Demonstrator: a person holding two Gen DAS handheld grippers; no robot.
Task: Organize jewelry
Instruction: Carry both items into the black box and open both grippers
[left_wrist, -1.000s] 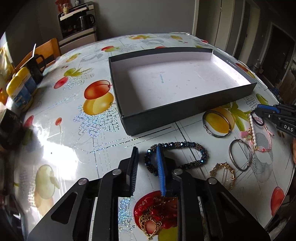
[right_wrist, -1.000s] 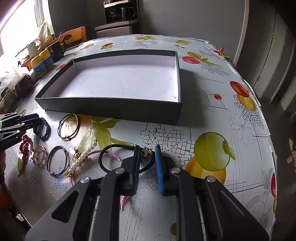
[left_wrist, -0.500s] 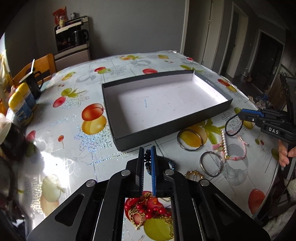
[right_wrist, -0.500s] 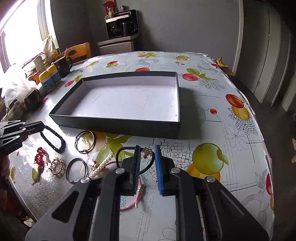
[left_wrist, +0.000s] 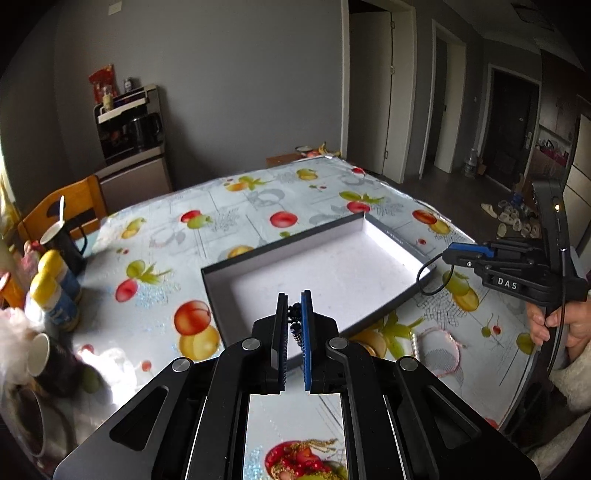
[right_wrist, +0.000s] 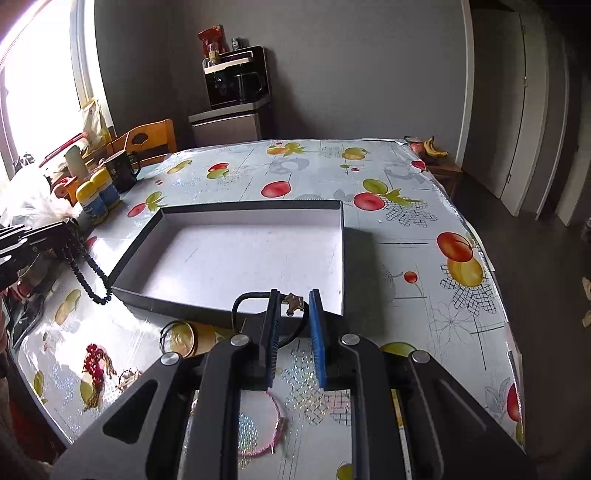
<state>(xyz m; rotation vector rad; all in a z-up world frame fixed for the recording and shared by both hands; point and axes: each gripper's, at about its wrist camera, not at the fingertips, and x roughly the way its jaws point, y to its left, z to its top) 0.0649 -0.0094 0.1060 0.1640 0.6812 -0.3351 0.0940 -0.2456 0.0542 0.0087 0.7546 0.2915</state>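
Fruit-print table (left_wrist: 258, 221) | both lifted since before | left gripper (left_wrist: 294, 299) clamps beaded bracelet (left_wrist: 295, 325) | right gripper (right_wrist: 293, 297) clamps black cord (right_wrist: 251, 297)

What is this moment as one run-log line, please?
left gripper: shut on beaded bracelet | right gripper: shut on black cord | box: nothing inside

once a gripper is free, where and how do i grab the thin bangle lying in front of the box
Take the bangle at its left or near arc, from straight above, one finger inside the ring and one outside. It lies flat on the table, so its thin rim offers no side grip, and the box wall stands close behind its far arc.
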